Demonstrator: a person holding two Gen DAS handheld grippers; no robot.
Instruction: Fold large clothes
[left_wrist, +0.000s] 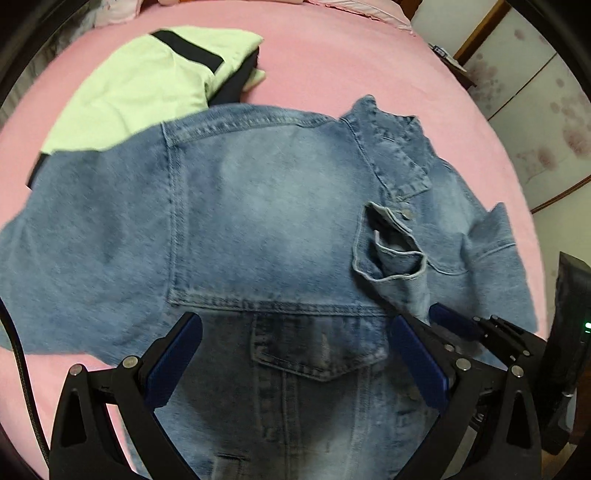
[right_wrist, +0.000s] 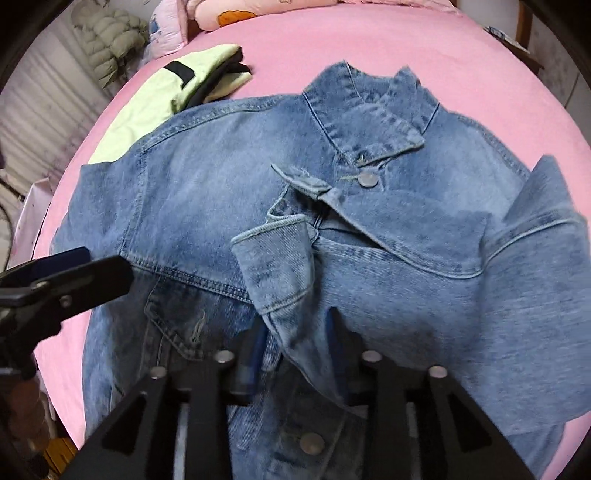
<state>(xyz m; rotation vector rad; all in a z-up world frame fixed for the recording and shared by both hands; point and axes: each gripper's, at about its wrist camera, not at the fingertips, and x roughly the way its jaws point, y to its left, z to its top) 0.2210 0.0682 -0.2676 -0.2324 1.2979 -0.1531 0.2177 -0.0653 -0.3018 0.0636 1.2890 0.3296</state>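
Lying front-up on a pink bed (left_wrist: 332, 55), a blue denim jacket (left_wrist: 266, 206) overlaps a folded pale-green garment (left_wrist: 140, 88). Above its chest pocket the left gripper (left_wrist: 295, 354) spreads wide — empty. The right gripper (right_wrist: 295, 332) stands partly parted — denim between its fingers, no clamping evident.

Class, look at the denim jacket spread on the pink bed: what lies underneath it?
The denim jacket overlaps one end of a light green garment with black trim, both on the pink sheet. How far the garment reaches underneath is hidden.
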